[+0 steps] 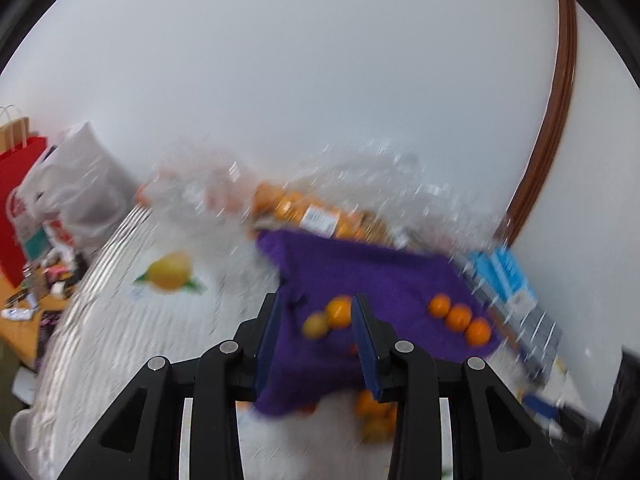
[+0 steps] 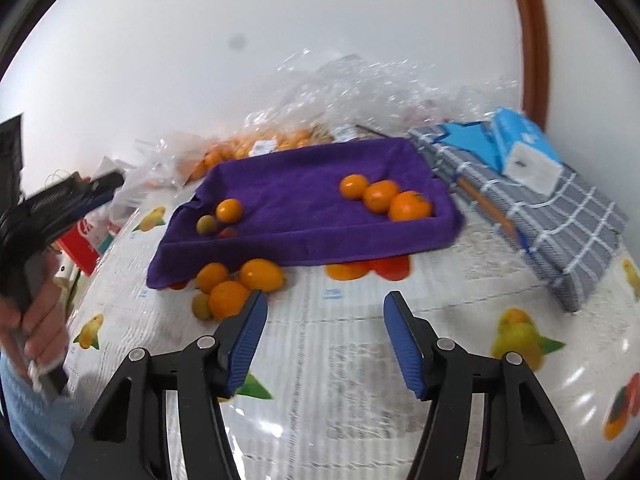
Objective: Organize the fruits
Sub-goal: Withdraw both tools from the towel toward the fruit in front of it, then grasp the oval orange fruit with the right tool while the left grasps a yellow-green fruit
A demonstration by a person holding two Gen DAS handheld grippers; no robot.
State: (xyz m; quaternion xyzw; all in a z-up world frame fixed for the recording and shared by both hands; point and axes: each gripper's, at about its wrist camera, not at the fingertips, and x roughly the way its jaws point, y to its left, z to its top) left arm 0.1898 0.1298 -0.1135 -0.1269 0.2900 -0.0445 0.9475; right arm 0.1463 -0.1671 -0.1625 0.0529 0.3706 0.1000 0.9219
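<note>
A tray lined with a purple towel (image 2: 304, 200) (image 1: 360, 272) sits on the table. Three oranges (image 2: 380, 196) (image 1: 460, 318) lie in a row at its right end. An orange (image 2: 229, 210), a small green fruit (image 2: 206, 224) and a small red fruit (image 2: 228, 233) lie at its left end. Several loose oranges (image 2: 228, 284) and a green fruit (image 2: 201, 306) lie on the table in front of the tray. My left gripper (image 1: 316, 300) is open and empty above the tray's left end; its view is blurred. My right gripper (image 2: 324, 300) is open and empty over the table, near the loose oranges.
A bag of oranges (image 2: 256, 146) in crinkled clear plastic lies behind the tray. A folded grey checked cloth (image 2: 540, 216) with a blue tissue pack (image 2: 520, 148) lies to the right. Red bags (image 1: 16, 200) stand at the table's left. The tablecloth (image 2: 340, 360) is printed with fruit.
</note>
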